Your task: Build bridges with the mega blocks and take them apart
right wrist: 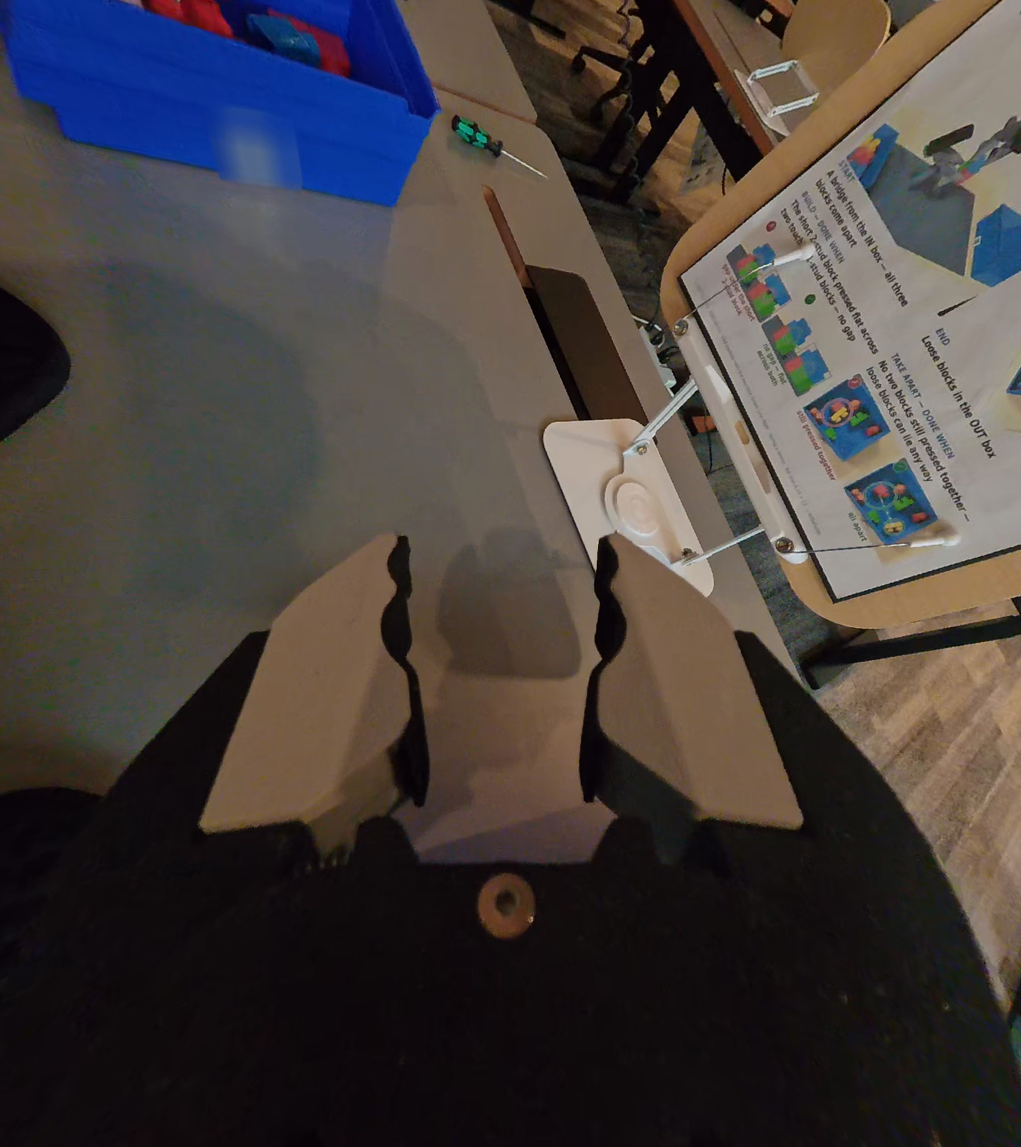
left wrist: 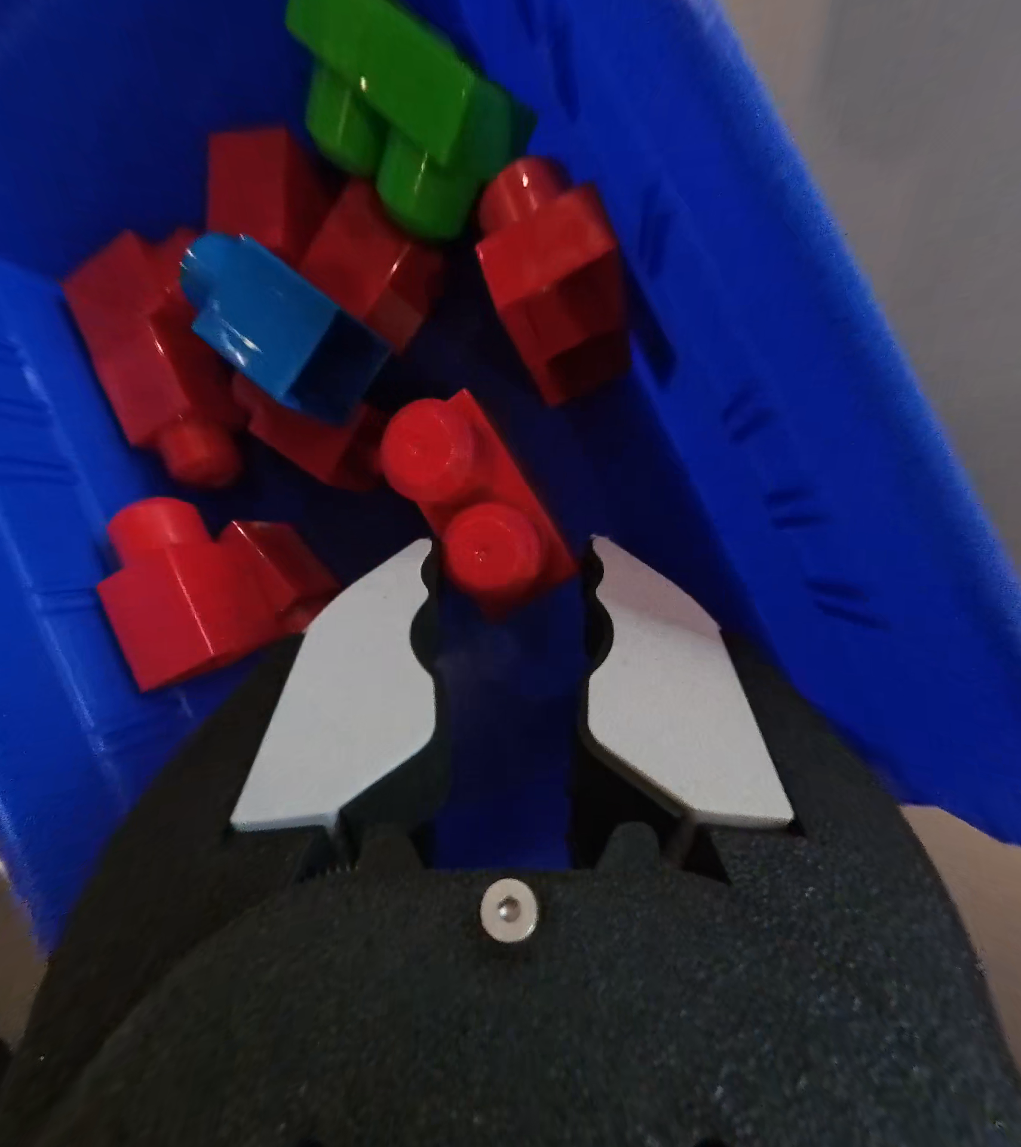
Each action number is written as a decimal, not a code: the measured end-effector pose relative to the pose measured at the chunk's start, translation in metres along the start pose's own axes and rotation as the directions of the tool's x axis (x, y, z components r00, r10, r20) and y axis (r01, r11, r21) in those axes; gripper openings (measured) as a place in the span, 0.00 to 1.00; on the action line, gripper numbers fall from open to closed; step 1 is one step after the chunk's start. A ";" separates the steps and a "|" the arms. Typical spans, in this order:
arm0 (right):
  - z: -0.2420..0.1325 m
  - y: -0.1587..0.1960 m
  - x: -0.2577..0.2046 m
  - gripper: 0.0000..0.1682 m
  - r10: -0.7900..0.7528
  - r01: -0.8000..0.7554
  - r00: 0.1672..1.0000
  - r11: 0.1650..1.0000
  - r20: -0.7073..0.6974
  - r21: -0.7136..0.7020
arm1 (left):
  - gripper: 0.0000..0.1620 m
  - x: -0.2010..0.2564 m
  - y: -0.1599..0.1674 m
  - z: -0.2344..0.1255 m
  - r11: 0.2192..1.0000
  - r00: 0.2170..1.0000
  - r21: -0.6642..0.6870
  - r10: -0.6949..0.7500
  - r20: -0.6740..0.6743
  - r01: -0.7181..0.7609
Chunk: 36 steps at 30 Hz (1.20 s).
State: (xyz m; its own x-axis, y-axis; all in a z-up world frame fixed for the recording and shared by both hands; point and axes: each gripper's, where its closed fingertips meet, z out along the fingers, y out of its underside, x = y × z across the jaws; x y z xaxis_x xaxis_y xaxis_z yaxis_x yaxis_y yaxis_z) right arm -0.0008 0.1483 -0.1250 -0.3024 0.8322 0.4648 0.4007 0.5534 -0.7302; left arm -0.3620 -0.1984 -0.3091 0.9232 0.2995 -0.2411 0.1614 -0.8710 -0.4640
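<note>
Grey surface [right wrist: 197, 385] under your right gripper [right wrist: 498, 543], whose fingers sit apart w/ nothing between them; a blue bin [right wrist: 234, 118] of blocks stands well ahead at the far left, a green-handled screwdriver [right wrist: 483, 141] just beside it, and a printed instruction sheet [right wrist: 905, 347] on a white stand [right wrist: 625, 496] off to the right. Your left gripper [left wrist: 511, 546] is down inside a blue bin [left wrist: 774, 323], fingers apart around a red two-stud block [left wrist: 470, 496] but not clamped on it. Other loose blocks lie behind it: several red ones [left wrist: 551, 279], a blue block [left wrist: 278, 329] on top, a green block [left wrist: 408, 124] at the far end.
</note>
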 end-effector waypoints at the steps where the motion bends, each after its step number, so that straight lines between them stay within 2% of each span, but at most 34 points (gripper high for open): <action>1: 0.001 0.001 0.000 0.34 0.001 -0.001 1.000 1.000 0.001 -0.002 | 0.27 -0.001 0.003 0.004 1.000 1.000 -0.017 -0.002 0.002 0.002; 8: 0.005 0.003 -0.002 0.34 -0.005 0.005 1.000 1.000 0.013 -0.022 | 0.27 0.000 0.014 0.021 0.999 0.999 -0.025 -0.020 -0.028 0.020; 11: 0.006 0.004 -0.002 0.34 -0.004 0.004 1.000 1.000 0.016 -0.028 | 0.34 -0.002 0.020 0.021 0.999 0.999 -0.026 -0.027 -0.032 0.026; 14: 0.007 0.005 -0.002 0.34 -0.001 0.001 1.000 0.999 0.017 -0.033 | 0.36 -0.004 0.023 0.015 0.999 0.999 -0.020 -0.027 -0.027 0.027; 23: 0.012 0.007 -0.003 0.34 -0.003 0.004 1.000 0.999 0.028 -0.047 | 0.35 -0.062 0.017 -0.036 0.992 0.969 0.044 -0.126 0.213 0.120; 30: 0.009 0.006 -0.002 0.35 -0.008 0.009 1.000 0.999 0.022 -0.040 | 0.33 -0.093 0.028 -0.019 0.988 0.926 -0.133 -0.026 0.377 0.081; 36: 0.007 0.007 0.002 0.35 -0.001 0.001 1.000 0.999 0.009 -0.035 | 0.31 -0.099 0.026 -0.001 0.977 0.915 -0.200 0.012 0.402 0.075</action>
State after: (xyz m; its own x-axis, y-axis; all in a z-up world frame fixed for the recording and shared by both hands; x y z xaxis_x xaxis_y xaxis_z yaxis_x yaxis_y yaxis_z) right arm -0.0045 0.1536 -0.1333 -0.3108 0.8315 0.4604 0.4301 0.5550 -0.7120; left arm -0.4490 -0.2514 -0.2966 0.7066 0.4206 -0.5690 0.2970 -0.9062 -0.3010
